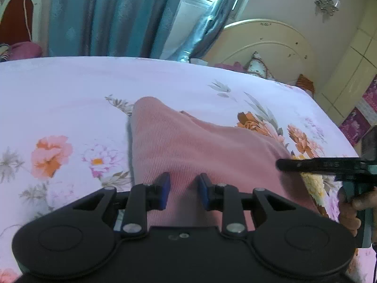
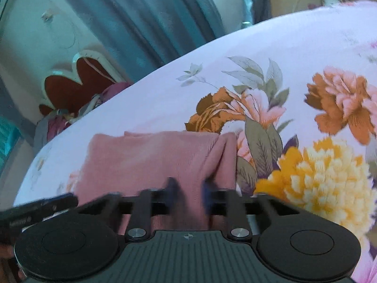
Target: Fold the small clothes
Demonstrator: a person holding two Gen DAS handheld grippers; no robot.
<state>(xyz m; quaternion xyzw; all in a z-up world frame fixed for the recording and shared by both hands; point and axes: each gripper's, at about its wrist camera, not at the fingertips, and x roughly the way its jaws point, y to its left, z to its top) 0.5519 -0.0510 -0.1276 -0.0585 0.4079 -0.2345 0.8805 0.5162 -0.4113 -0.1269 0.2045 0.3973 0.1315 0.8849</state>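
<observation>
A small pink ribbed garment (image 1: 195,146) lies on the floral bedsheet (image 1: 70,94), its near edge lifted. My left gripper (image 1: 184,188) has its blue pads on either side of the cloth's near edge, a gap of cloth between them. In the right wrist view the same pink garment (image 2: 153,158) rises in a fold toward my right gripper (image 2: 189,193), whose blurred fingers pinch its right part. The right gripper also shows at the right edge of the left wrist view (image 1: 318,165). The left gripper's tip shows at the lower left of the right wrist view (image 2: 40,207).
The bed's white floral sheet (image 2: 282,59) stretches far and to both sides. A cream headboard (image 1: 266,44) and pillows stand at the far right. Teal curtains (image 1: 106,16) hang behind the bed. A red chair (image 2: 70,87) with clothes stands beyond the left edge.
</observation>
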